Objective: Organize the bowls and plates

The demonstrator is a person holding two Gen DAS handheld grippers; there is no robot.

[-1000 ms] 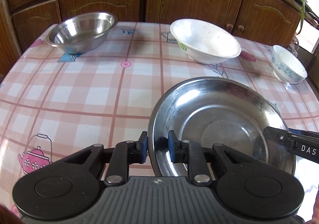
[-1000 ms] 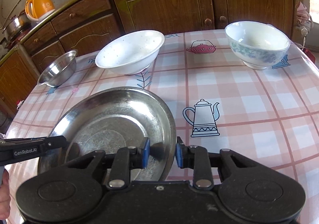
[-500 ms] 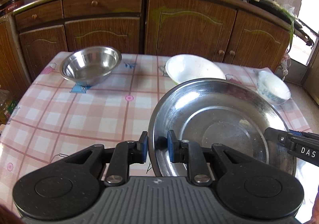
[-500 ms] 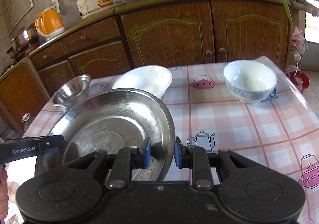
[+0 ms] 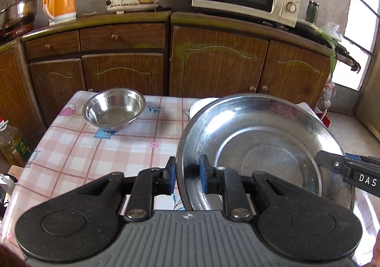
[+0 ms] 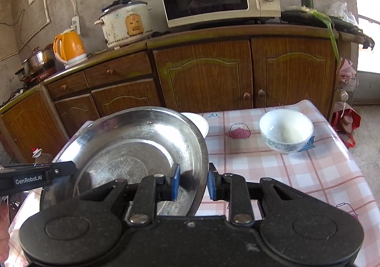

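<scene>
Patterned bowl (image 6: 286, 132) only in right view

Steel bowl (image 5: 114, 109) sits on table (image 5: 71, 155), left of plate (image 5: 261, 148).

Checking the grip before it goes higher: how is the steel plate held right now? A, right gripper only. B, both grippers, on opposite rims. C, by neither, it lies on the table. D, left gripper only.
B: the left gripper and the right gripper each clamp a rim of the steel plate.

Right tongs (image 6: 192, 181) clamp the steel plate's (image 6: 133, 145) rim above the checked table (image 6: 296, 172).
</scene>
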